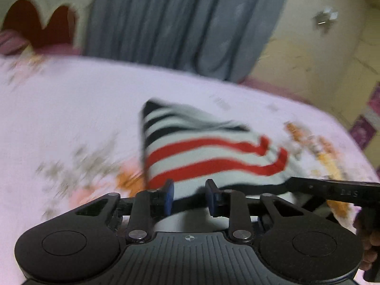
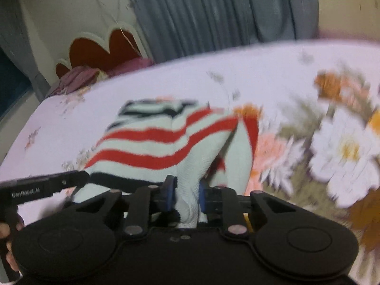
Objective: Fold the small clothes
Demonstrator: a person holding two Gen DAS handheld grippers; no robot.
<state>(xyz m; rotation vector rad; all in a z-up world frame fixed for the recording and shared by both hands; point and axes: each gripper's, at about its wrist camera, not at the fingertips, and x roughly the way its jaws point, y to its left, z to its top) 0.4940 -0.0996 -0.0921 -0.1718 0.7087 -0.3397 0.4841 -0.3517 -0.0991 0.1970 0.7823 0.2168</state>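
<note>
Right gripper (image 2: pixel 184 196) clamped on bunched striped garment (image 2: pixel 163 142), left gripper (image 1: pixel 190 198) pinching its dark hem, cloth lifted off floral bedsheet (image 2: pixel 296 76), trailing toward twelve o'clock, grey curtain (image 1: pixel 180 21) beyond.

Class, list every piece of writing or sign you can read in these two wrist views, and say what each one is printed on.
"GenRobot.AI", as best it reads: white lettering on the black body of the left tongs, seen in the right wrist view.
White lettering on the black body of the right tongs in the left wrist view: upside down and too blurred to read.
A small round crosshair mark, no letters, on the ribbed top of the left device.
</note>
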